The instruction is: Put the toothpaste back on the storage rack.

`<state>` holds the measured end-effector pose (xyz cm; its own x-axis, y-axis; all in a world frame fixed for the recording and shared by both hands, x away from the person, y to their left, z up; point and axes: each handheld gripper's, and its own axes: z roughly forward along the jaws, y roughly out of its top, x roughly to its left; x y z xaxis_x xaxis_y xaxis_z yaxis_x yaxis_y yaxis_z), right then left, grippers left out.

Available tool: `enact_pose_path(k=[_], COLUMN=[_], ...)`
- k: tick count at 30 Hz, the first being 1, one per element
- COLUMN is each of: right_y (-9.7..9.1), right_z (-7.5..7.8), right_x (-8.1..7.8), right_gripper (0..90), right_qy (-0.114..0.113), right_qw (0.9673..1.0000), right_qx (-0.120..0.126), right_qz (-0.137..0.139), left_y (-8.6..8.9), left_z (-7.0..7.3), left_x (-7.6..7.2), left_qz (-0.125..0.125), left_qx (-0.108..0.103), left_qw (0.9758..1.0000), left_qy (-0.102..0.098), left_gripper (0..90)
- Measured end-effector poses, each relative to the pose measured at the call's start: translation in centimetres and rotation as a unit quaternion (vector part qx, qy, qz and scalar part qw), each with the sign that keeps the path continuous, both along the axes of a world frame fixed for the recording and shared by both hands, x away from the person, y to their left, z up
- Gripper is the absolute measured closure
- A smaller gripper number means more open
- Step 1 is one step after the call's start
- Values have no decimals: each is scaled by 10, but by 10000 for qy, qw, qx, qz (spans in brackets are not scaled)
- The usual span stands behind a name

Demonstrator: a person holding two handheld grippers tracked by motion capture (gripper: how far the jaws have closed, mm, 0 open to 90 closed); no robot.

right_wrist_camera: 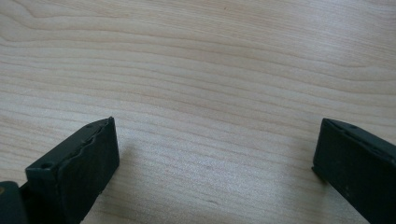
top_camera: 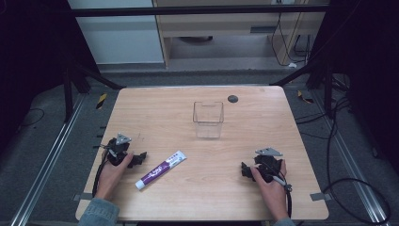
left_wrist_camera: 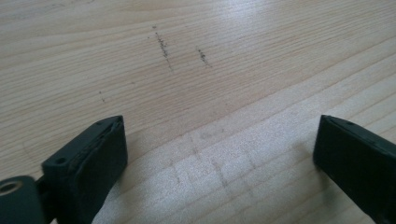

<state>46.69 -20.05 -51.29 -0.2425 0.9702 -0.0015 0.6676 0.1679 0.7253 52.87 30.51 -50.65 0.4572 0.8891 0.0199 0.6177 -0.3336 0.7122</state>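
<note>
Both tongs, left gripper (top_camera: 139, 159) and right gripper (top_camera: 245, 169), are held wide and empty near the table's (top_camera: 263, 113) front edge. The toothpaste tube (top_camera: 161, 169) is best gripped mid-body, squarely, before the clear container (top_camera: 208, 119) is approached.

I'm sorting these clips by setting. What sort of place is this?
Probably a lab or recording rig: a bare wooden table framed by black metal struts, loose cables on the floor, and a hand-held gripper in each hand.
</note>
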Motion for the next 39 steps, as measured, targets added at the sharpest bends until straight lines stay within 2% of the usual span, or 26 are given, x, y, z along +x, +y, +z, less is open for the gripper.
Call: enact_pose_path(k=[3,5,9,12,14,16,18,20,23,25,30,36,38,39], right_y=[0,0,-1,-1,-1,-2,-1,-1,-2,-2,-2,-2,-2,-2], right_z=[0,0,0,0,0,0,0,0,0,0,0,0,0,0], right_x=[0,0,0,-1,0,0,-1,0,0,-1,-1,0,0,0], right_gripper=[4,5,6,6,6,6,6,6,5,6,5,4,5,5], right_qy=[0,-1,8,10,11,9,13,9,9,14,14,8,8,9], right_qw=[10000,10000,10000,10000,10000,10000,10000,10000,10000,10000,9999,9999,9999,9999], right_qx=[8,7,29,21,21,14,21,16,14,11,16,0,1,2], right_qz=[10,16,39,64,68,72,66,71,77,97,99,117,121,127], left_y=[1,1,-3,-7,-10,-10,-10,-10,-11,-13,-22,-43,-45,-52], left_z=[4,11,24,30,33,37,42,48,58,69,86,97,97,99], left_x=[-2,-3,-7,-9,-10,-11,-12,-14,-18,-21,-24,-28,-29,-29], left_qz=[53,-10,-160,-300,-455,-487,-532,-584,-616,-644,-776,-1112,-1134,-1203], left_qx=[-66,53,48,60,260,388,338,384,457,389,403,604,617,614], left_qw=[9999,9999,9997,9995,9986,9980,9977,9968,9960,9956,9943,9897,9893,9883], left_qy=[-69,-96,-174,-95,8,97,262,394,464,560,609,675,679,710], left_gripper=[53,50,40,42,41,49,49,57,72,84,110,125,126,126])
